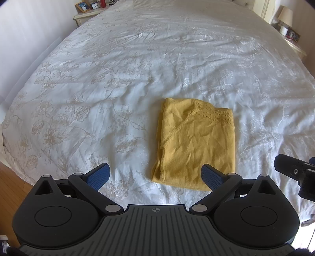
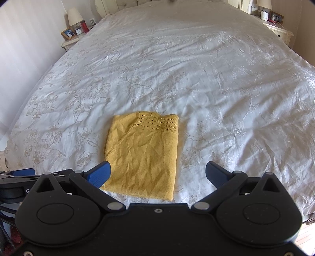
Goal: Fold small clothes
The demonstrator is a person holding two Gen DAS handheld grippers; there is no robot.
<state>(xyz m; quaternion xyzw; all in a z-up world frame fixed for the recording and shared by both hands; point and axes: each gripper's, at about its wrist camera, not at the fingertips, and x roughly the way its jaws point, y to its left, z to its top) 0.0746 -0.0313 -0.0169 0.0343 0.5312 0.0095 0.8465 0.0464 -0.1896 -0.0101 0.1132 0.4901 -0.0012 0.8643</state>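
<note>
- Here, the left hand-held gripper (image 1: 155, 176) has its blue-padded fingers (image 1: 99, 176) spread wide with nothing between them, poised above the near edge of the bed (image 1: 98, 78).
- The right hand-held gripper (image 2: 158, 174) is likewise spread apart and pinches nothing; its left pad overlaps the near-left corner of the cloth in its own view, though contact cannot be told.
- In the left wrist view, part of the right hand-held gripper's black body shows at about 3 o'clock; in the right wrist view, the left one's blue and black parts show at about 9 o'clock.
- The yellow garment (image 1: 196, 143) lies folded into a neat rectangle on the bed, at roughly 1 o'clock from the left hand-held gripper and 11 o'clock from the right (image 2: 143, 155).
- A lacy openwork band runs along its far edge, and its surface is lightly creased.
- The bed wears a white, wrinkled cover with a pale floral print.
- Farther out, at 11 o'clock in the right wrist view, a nightstand carries a lamp (image 2: 74, 16), a framed photo (image 2: 68, 33) and a red bottle (image 2: 84, 26).
- At 1 o'clock stands another nightstand (image 2: 279, 29) with a second lamp (image 2: 264, 4).
</note>
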